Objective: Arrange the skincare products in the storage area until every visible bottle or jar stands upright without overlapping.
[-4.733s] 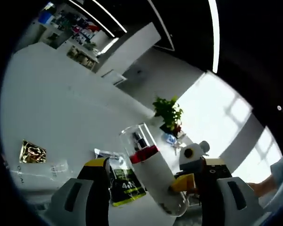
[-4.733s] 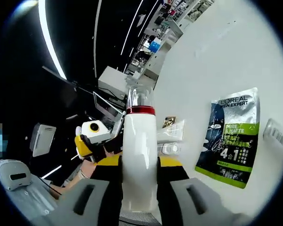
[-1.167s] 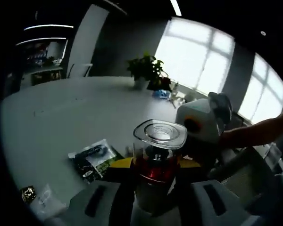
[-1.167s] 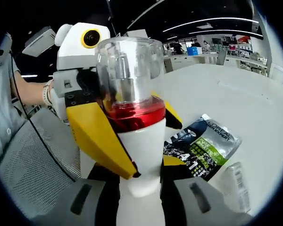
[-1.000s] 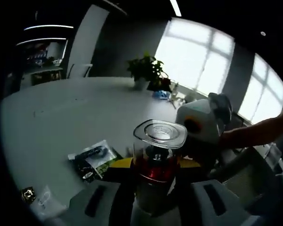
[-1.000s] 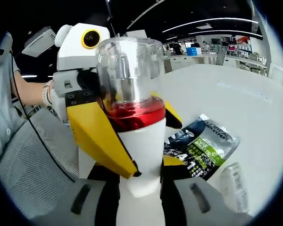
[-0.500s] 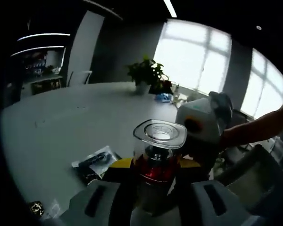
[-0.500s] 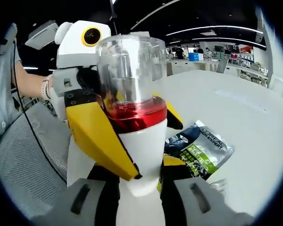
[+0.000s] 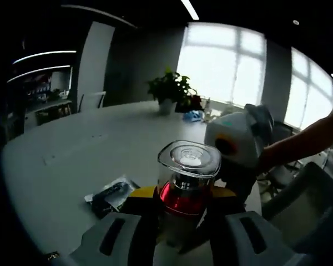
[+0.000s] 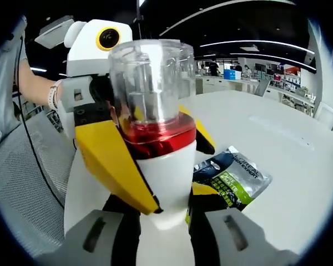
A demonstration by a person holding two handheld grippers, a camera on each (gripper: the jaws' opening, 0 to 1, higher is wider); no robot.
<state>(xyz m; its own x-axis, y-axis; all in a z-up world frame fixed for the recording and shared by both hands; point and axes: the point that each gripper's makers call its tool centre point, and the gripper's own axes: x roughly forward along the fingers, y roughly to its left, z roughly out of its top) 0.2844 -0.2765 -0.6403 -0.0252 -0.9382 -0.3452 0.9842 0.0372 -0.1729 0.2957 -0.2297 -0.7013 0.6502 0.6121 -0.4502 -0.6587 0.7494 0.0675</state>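
White bottle [image 10: 161,183], red collar, clear cap; left tool [image 9: 180,221] and right tool [image 10: 161,233] both clamped on it.

A large white table [image 9: 72,160] spreads across the left and centre of the left gripper view. A dark sachet [image 9: 110,195] lies flat at lower left; a potted plant [image 9: 169,91] stands at its far edge. In the right gripper view, the sachet [image 10: 228,180] lies at centre right.
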